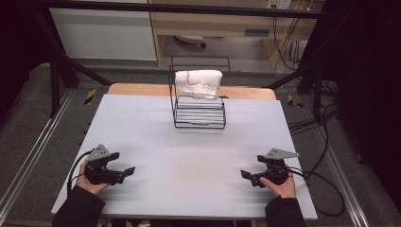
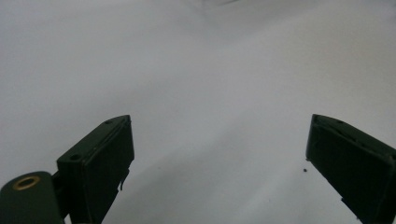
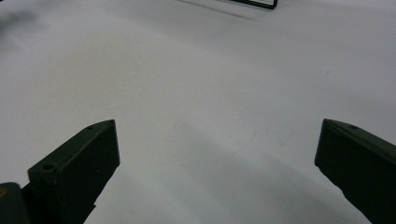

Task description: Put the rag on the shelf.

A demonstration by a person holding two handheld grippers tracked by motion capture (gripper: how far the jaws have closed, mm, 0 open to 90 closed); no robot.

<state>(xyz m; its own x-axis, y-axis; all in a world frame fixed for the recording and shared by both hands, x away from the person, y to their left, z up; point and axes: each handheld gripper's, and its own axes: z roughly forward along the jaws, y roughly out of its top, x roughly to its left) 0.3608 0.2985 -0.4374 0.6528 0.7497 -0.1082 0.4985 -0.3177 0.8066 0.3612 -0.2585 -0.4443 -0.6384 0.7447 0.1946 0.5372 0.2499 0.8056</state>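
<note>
A: The white table (image 1: 189, 156) lies smooth and bare in front of the black wire rack (image 1: 198, 113), which stands near the far edge.

B: A crumpled white cloth (image 1: 198, 82) drapes over the rack's top.

A: Well short of the rack, the left gripper (image 1: 126, 172) and the right gripper (image 1: 245, 175) rest near the near edge, jaws spread, holding nothing.

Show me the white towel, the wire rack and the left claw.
white towel (image 1: 198, 83), high view, middle of the cloth.
wire rack (image 1: 199, 117), high view, front lower bars.
left claw (image 1: 126, 172), high view, between its open fingertips.
</note>
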